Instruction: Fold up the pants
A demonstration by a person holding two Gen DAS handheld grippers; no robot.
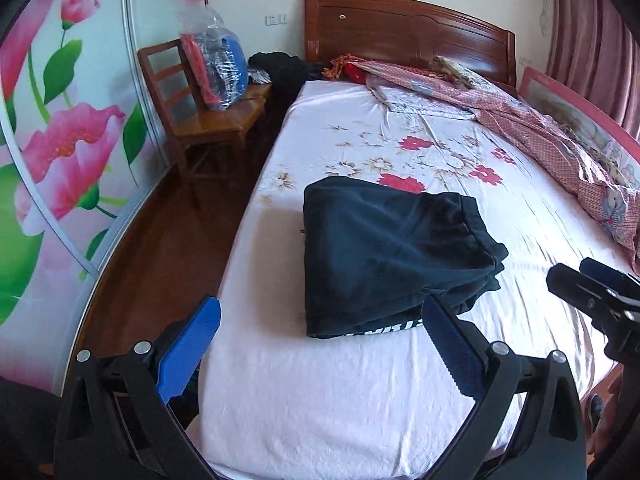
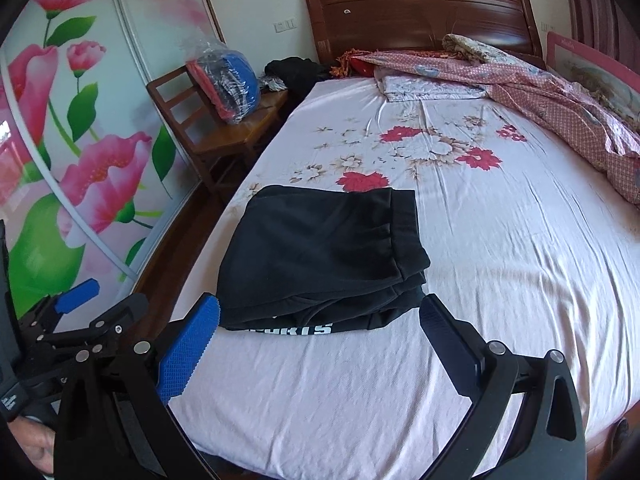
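Blue-padded fingers (image 1: pixel 192 344) of the left gripper (image 1: pixel 316 344) frame the near foreground, spread wide and grasping nothing, hanging over the near left edge of the bed (image 1: pixel 320 400). Beyond them the black pants (image 1: pixel 384 256) lie folded into a compact, layered rectangle on the pale pink floral sheet, elastic waistband on top toward the right, a strip of white lettering showing along the near bottom edge. The bundle sits on the left half of the mattress, close to its left edge, with wood floor below. Bare sheet stretches to the right and toward the headboard (image 1: pixel 408 28), where a rumpled pink quilt (image 1: pixel 532 124) runs along the far right side. The right gripper (image 2: pixel 320 344) likewise hangs released, wide apart, its fingertips just short of the pants' near edge, apart from the cloth.
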